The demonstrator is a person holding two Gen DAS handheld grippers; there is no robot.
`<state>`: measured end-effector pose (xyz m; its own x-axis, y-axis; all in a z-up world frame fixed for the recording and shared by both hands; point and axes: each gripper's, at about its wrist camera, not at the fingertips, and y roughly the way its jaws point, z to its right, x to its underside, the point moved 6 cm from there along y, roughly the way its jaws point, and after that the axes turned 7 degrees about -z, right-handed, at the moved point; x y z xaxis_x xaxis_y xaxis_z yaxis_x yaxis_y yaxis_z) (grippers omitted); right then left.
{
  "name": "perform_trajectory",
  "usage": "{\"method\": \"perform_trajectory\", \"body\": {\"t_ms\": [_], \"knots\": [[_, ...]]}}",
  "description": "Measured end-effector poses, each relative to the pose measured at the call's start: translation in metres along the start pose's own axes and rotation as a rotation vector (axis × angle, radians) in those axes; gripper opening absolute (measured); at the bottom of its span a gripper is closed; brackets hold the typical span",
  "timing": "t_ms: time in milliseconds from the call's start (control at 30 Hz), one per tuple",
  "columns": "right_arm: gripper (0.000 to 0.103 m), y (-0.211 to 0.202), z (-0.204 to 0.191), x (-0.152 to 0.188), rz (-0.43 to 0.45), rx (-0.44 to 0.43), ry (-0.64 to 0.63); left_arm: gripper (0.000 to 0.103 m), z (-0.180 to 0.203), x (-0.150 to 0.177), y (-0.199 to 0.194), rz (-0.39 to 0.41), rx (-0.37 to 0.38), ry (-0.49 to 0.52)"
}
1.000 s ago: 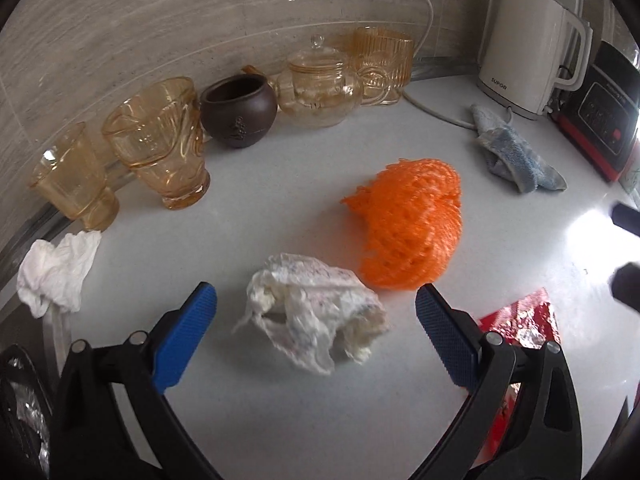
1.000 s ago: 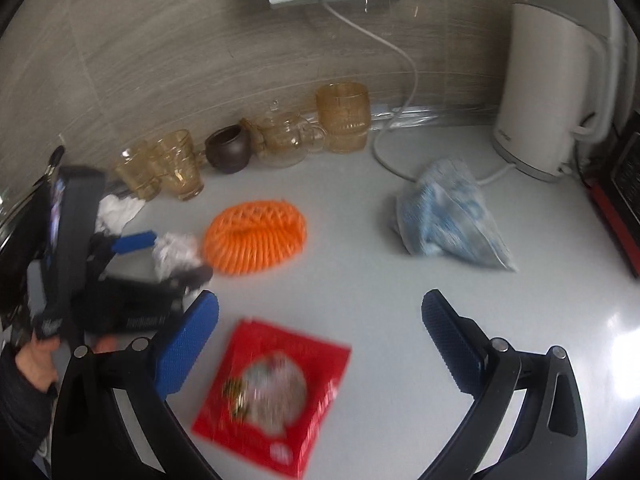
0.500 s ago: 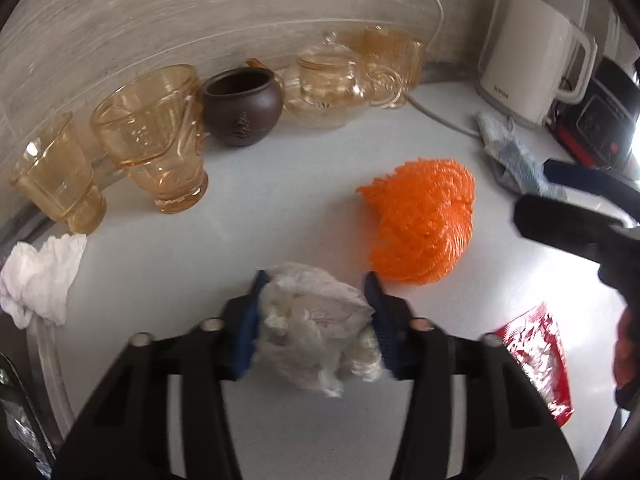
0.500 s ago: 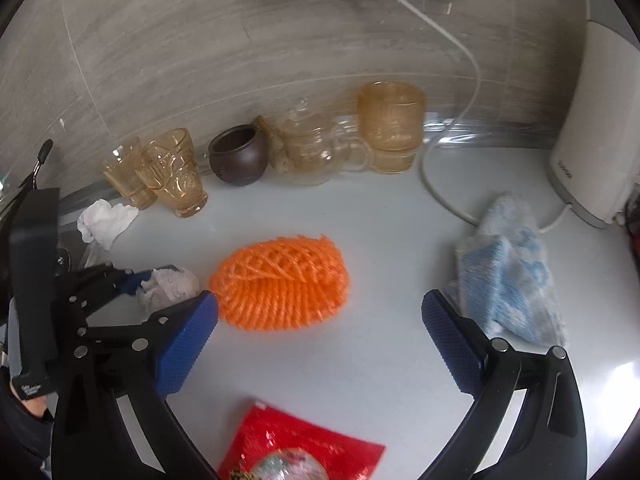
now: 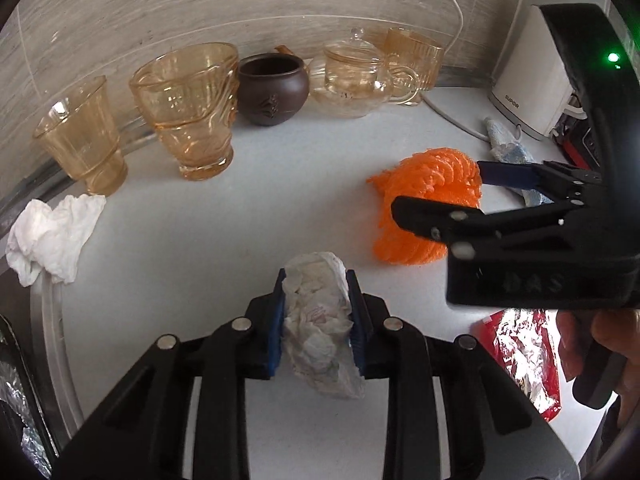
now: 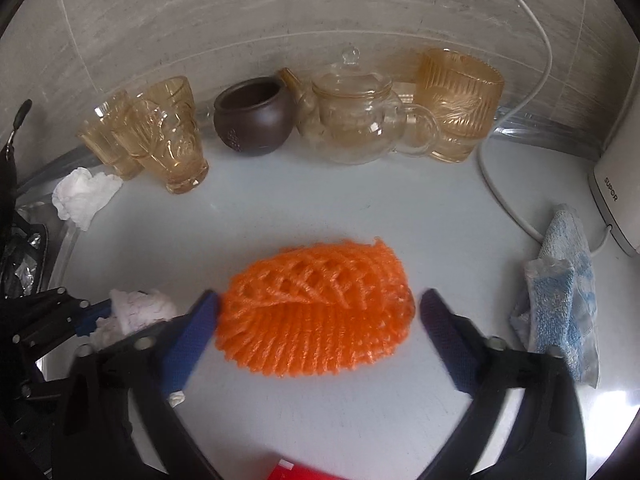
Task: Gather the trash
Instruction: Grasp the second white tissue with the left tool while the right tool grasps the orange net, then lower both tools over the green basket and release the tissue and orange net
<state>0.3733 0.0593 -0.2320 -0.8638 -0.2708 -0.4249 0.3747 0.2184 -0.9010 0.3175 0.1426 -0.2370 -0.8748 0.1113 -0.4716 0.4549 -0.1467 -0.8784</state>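
On the pale grey counter [image 5: 168, 248], the left gripper [image 5: 316, 312] had just been closing, and its blue pads now pressed both sides of the crumpled white paper wad [image 5: 320, 328], so one piece of trash looked secured. Compared with a second earlier, the right gripper [image 6: 320, 320] had come in over the orange foam fruit net [image 6: 320, 312]; its jaws had just been narrowing and now straddled the net, one pad about touching its left end, the other just clear of the right, not yet squeezing. That pickup seemed next. The net lay on its side, a puffy open lattice, likely very compressible. A red foil wrapper [image 5: 524, 356] and a second white tissue [image 5: 52, 232] lay uncollected on the counter.
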Motion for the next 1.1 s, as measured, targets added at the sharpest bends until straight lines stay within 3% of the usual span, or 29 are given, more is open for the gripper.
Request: {"method": "perform_trajectory", "body": {"t_ms": [200,300,467,733,900,1100], "knots": [[0.026,0.001,0.0,0.004,-0.029,-0.025,0.016,0.027,-0.005,0.004,-0.003,0.0,0.001,-0.013],[0.013,-0.007,0.002,0.004,-0.016,-0.045,0.036,0.027,-0.007,0.006,-0.006,0.002,-0.002,-0.017],[0.013,-0.03,-0.005,0.01,0.019,-0.033,0.025,0.027,-0.003,0.009,-0.022,0.014,0.015,-0.014],[0.013,-0.109,-0.001,0.046,0.102,-0.005,0.042,0.027,0.025,0.03,-0.068,0.04,0.023,0.006],[0.013,-0.165,0.014,0.094,0.156,-0.002,0.072,0.027,0.056,0.057,-0.099,0.064,0.002,0.037],[0.013,-0.234,0.034,0.17,0.198,0.014,0.107,0.027,0.109,0.097,-0.145,0.081,0.055,0.064]]}}
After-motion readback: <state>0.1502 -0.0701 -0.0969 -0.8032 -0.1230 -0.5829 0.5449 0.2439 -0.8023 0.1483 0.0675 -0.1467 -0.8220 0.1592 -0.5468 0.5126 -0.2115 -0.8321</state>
